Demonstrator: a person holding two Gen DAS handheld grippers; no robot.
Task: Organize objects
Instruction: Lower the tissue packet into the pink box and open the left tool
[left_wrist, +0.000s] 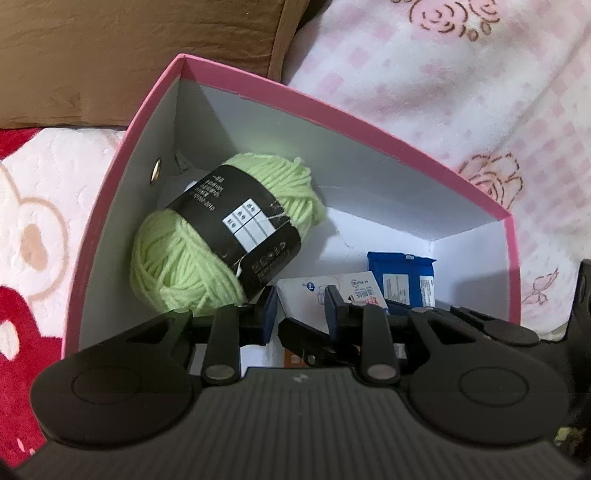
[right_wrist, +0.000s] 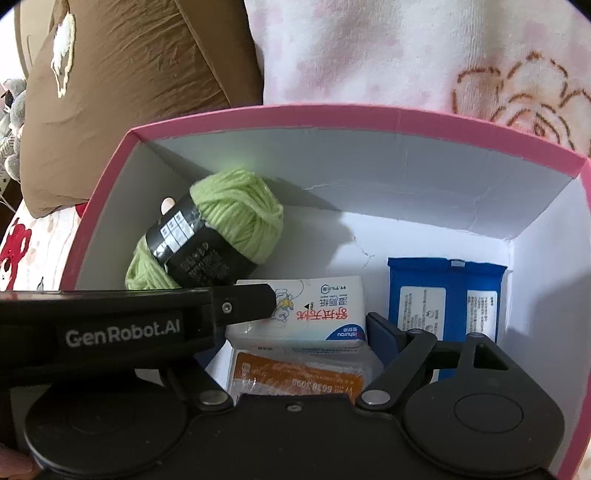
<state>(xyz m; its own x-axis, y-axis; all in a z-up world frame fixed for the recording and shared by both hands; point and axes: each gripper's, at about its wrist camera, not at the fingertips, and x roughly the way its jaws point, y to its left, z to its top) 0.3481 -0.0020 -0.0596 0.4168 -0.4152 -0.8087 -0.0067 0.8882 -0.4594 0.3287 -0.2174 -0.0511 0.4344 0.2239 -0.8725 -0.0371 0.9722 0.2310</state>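
Observation:
A pink box (left_wrist: 122, 155) with white inside walls (right_wrist: 443, 173) sits on bedding. In it lie a green yarn ball with a black label (left_wrist: 221, 236) (right_wrist: 218, 236) at the left, a white tissue pack (left_wrist: 343, 288) (right_wrist: 314, 310) in the middle, a blue pack (left_wrist: 402, 277) (right_wrist: 443, 295) at the right, and an orange-labelled pack (right_wrist: 295, 376) at the front. My left gripper (left_wrist: 299, 310) is open and empty, just above the white pack, next to the yarn. My right gripper (right_wrist: 295, 332) is open over the packs; its left finger is hidden behind the left gripper's body (right_wrist: 122, 328).
The box rests on a pink and white flowered blanket (left_wrist: 443, 92). A brown cushion (left_wrist: 129, 55) lies behind the box at the left. A red and white blanket (left_wrist: 33, 221) lies to the left.

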